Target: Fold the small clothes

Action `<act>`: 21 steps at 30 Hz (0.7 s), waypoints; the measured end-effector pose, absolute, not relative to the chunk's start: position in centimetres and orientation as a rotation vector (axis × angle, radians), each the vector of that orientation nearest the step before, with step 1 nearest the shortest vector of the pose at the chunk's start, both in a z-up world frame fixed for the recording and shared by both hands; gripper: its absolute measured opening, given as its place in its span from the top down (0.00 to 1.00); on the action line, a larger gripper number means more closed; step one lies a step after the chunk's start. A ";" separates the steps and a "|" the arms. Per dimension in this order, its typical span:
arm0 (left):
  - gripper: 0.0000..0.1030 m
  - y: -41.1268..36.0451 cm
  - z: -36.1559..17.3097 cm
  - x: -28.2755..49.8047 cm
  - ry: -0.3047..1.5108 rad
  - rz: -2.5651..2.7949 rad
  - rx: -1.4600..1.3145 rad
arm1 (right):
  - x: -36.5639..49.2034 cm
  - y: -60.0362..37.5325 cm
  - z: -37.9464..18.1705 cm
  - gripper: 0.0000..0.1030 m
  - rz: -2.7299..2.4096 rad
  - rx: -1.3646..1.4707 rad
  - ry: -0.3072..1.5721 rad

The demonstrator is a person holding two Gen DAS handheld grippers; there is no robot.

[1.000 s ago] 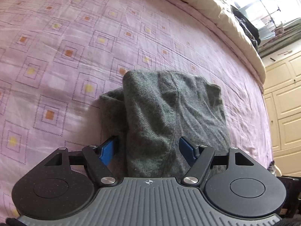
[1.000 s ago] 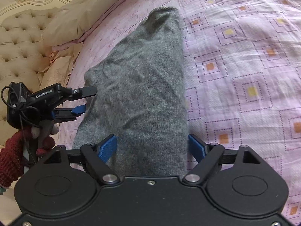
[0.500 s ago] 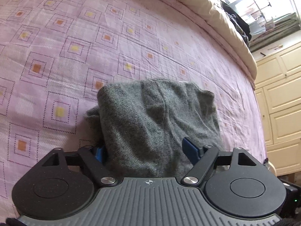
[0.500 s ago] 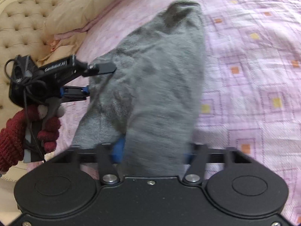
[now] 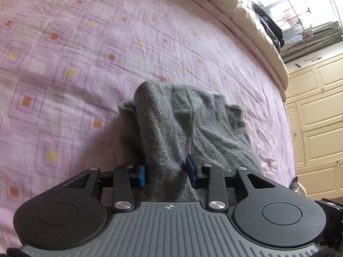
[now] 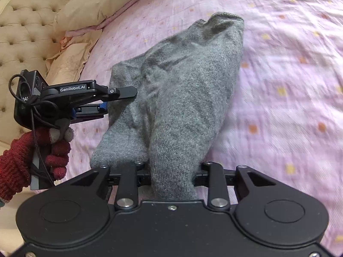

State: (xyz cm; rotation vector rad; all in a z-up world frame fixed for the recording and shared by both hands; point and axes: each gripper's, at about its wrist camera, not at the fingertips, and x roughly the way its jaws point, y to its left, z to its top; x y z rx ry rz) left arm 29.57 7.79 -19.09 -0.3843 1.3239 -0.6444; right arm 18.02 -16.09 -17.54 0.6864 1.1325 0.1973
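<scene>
A grey knitted garment (image 5: 184, 124) lies partly lifted on the pink patterned bedspread (image 5: 64, 64). My left gripper (image 5: 166, 173) is shut on one near edge of it, blue pads pinching a bunched ridge of fabric. My right gripper (image 6: 172, 177) is shut on another edge of the same garment (image 6: 184, 90), its pads hidden under the cloth. In the right wrist view the left gripper (image 6: 107, 102) shows from the side at the garment's left edge, held by a hand in a red glove (image 6: 32, 150). The cloth hangs raised between both grippers.
A cream pillow (image 6: 103, 2) and tufted headboard (image 6: 23, 27) lie at the bed's head. A beige duvet (image 5: 246, 21) runs along the far bed edge. Cream cabinets (image 5: 317, 115) stand beyond the bed. The bedspread (image 6: 289, 75) stretches to the right.
Both grippers went from open around the garment's edges to shut on them. The cloth has been lifted and bunched, and the far end has drawn nearer.
</scene>
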 end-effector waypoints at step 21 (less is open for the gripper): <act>0.59 3.5 -17.9 13.0 1.251 -0.469 -0.109 | 9.9 -21.1 -14.5 0.35 0.123 0.435 1.167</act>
